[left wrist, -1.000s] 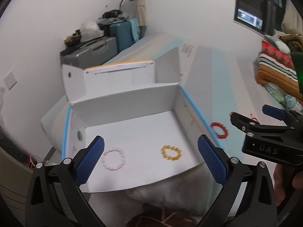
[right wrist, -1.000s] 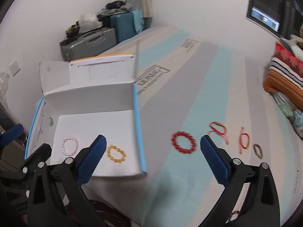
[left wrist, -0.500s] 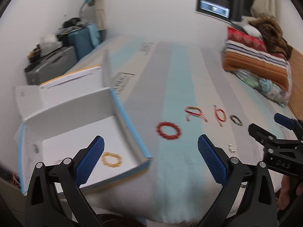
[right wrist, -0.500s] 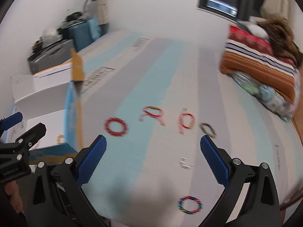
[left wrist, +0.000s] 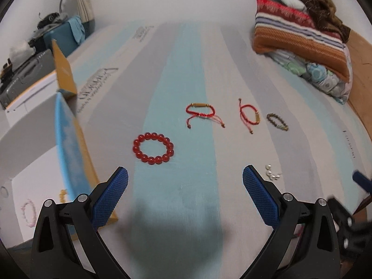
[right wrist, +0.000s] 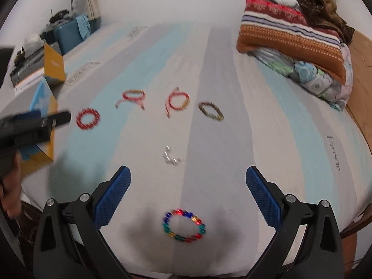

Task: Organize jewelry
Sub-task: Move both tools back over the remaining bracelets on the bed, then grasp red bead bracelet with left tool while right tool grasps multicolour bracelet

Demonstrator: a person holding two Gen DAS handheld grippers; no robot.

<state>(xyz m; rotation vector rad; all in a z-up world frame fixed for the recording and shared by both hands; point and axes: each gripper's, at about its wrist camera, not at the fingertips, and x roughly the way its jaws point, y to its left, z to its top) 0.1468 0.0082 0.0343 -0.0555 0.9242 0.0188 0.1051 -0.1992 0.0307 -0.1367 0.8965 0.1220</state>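
My left gripper (left wrist: 185, 190) is open and empty above the striped bed, just short of a red bead bracelet (left wrist: 153, 148). Beyond it lie two red cord bracelets (left wrist: 200, 112) (left wrist: 248, 115), a dark bead bracelet (left wrist: 277, 121) and small pearl pieces (left wrist: 272, 174). The open white box (left wrist: 46, 174) at left holds a pink bracelet (left wrist: 29, 211) and a partly hidden yellow one (left wrist: 62, 195). My right gripper (right wrist: 188, 191) is open and empty, over a multicoloured bead bracelet (right wrist: 184, 225). The pearl pieces (right wrist: 171, 158) and red bead bracelet (right wrist: 88, 118) also show there.
Folded striped blankets (left wrist: 300, 32) are stacked at the bed's far right. Suitcases and clutter (left wrist: 34, 53) stand by the wall at far left. The box's blue-edged wall (left wrist: 69, 146) rises left of the red bracelet. The left gripper (right wrist: 34, 125) shows in the right wrist view.
Both grippers have swung right, away from the box and toward the loose bracelets on the bed. The box has slid to the left edge of both views. Both stay open.
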